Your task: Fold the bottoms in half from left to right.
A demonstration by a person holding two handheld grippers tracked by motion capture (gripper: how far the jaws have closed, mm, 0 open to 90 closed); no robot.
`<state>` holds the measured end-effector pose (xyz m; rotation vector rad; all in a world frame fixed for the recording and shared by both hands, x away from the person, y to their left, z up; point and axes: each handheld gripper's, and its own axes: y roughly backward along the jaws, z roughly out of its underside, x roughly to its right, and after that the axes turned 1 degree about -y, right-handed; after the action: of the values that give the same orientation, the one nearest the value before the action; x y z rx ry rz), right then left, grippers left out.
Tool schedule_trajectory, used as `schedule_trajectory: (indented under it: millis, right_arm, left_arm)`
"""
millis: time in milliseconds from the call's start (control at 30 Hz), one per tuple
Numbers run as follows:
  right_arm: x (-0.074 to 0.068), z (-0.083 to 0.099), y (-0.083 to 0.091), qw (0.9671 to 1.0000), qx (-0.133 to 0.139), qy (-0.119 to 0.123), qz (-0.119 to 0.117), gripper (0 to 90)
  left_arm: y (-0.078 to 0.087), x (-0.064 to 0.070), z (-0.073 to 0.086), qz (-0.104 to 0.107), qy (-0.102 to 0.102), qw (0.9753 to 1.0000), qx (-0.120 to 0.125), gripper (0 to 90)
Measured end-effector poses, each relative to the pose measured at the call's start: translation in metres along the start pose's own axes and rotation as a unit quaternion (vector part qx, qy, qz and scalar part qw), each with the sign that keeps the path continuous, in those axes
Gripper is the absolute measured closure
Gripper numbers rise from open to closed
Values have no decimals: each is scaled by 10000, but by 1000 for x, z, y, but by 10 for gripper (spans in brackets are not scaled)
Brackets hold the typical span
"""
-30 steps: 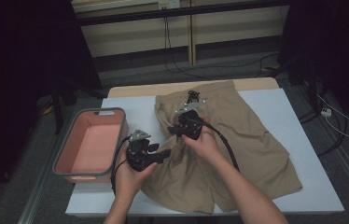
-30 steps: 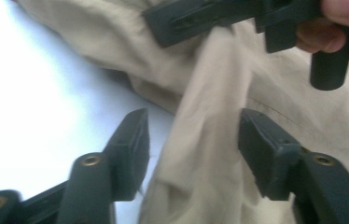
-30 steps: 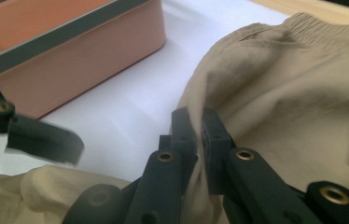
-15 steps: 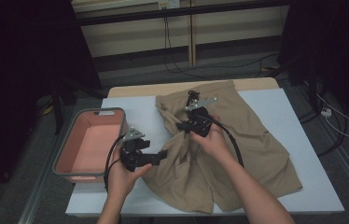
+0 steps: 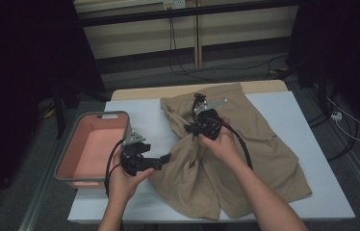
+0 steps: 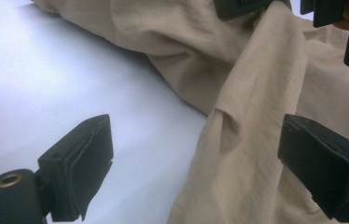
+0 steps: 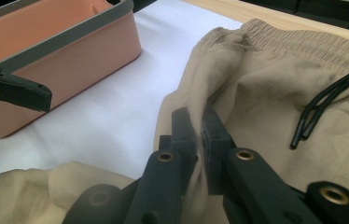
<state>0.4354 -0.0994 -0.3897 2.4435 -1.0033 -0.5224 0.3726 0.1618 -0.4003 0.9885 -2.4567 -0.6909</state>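
Khaki cloth — a pair of shorts (image 5: 245,159) spread over the middle of the white-topped desk (image 5: 308,120), elastic waistband (image 7: 298,39) at 12 o'clock, leg hems at 5 and 6 o'clock; the long axis runs from 12 to 6. A black drawstring (image 7: 322,112) lies loose just below the waistband. Right gripper (image 5: 198,126): fingers closed flat on a raised fold at the garment's 10 o'clock edge. Left gripper (image 5: 167,157): fingers spread wide and holding nothing, straddling the cloth's 9 o'clock edge where it meets bare desk. A pink bin (image 5: 91,149) stands at 9 o'clock, just beside the desk.

Likely failures, as judged from this moment: the thin fold could slide out of the right fingers if pulled sharply, since only one layer appears pinched; the left fingers, closing where they hover, might catch only a small bite near the edge — leaving the shorts to sag and bunch unevenly. The drawstring could also snag on the right gripper's cable.
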Motion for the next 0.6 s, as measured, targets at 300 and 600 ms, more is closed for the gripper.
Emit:
schedule_trajectory:
  millis: [300,600]
  right_arm:
    - [3,-1,5,10000,73,-53,30,871]
    - [10,-1,14,9997,165,-160,36,871]
  left_arm:
    - [0,-4,2,20,16,10000,-52,83]
    - [1,-5,3,-17,-28,10000,-90,82]
